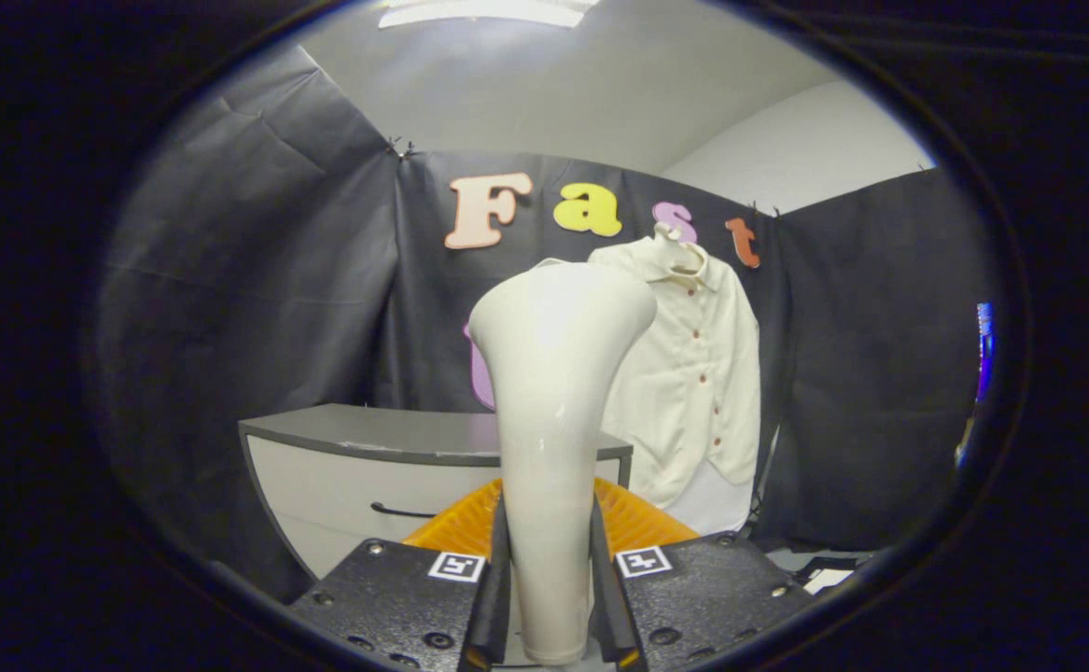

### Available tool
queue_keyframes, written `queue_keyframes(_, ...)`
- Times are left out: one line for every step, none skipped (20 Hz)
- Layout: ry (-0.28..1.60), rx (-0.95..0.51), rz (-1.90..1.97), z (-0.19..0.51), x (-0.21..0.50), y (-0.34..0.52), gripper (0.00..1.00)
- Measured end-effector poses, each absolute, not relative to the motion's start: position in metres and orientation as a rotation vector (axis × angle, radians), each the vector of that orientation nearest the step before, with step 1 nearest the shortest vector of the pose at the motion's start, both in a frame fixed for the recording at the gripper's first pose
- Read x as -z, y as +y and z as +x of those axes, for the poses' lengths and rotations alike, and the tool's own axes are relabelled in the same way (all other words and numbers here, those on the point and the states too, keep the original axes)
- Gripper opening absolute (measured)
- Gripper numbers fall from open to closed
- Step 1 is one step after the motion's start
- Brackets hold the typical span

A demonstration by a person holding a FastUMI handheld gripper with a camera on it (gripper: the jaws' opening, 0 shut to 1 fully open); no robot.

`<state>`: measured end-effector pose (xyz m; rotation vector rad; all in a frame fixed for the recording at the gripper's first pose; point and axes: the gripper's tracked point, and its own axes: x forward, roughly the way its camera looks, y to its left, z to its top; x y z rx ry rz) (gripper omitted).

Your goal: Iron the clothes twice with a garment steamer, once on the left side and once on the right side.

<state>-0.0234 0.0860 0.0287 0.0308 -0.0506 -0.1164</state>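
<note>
Jaws of your gripper (549, 597) are pinching the cream plastic garment steamer (549, 392); the hanging cream button-up shirt (698, 373) beyond is awaiting both passes.

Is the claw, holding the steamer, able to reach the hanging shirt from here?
Probably yes. The claw is shut on the steamer, and the shirt hangs beyond it on the wall with open air between; only the cabinet stands lower, aside.

Creams, black and orange

The garment steamer (549, 420) is glossy cream; the shirt (698, 383) is cream with reddish-brown buttons. Black textured gripper (549, 597) fingers carry black-and-white square markers. Orange ribbed object (637, 518); grey-topped, white-fronted cabinet (348, 467).
</note>
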Motion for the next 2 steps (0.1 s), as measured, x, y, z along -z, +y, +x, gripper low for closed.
queue_keyframes(-0.061,0.124,0.032,-0.027,-0.0328,0.0845,0.37)
queue_keyframes(-0.07,0.129,0.027,-0.0302,-0.0361,0.0864,0.37)
